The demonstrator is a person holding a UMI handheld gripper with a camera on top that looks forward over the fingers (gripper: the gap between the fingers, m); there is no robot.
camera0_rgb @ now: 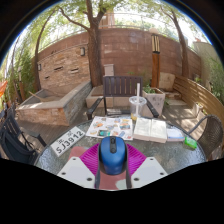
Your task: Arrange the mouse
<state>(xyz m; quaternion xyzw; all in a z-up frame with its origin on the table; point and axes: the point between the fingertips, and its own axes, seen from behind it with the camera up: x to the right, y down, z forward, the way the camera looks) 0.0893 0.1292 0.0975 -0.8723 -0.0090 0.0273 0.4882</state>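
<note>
Brick-walled patio table (75, 150); blue mouse (112, 153) clamped between the tongs (112, 170).

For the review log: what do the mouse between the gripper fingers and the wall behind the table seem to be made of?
The blue and grey computer mouse looks like moulded plastic with a smooth, slightly glossy shell; it sits between the gripper fingers. The reddish brick wall beyond the table shows mortar courses, so masonry, matte and rough.
</note>
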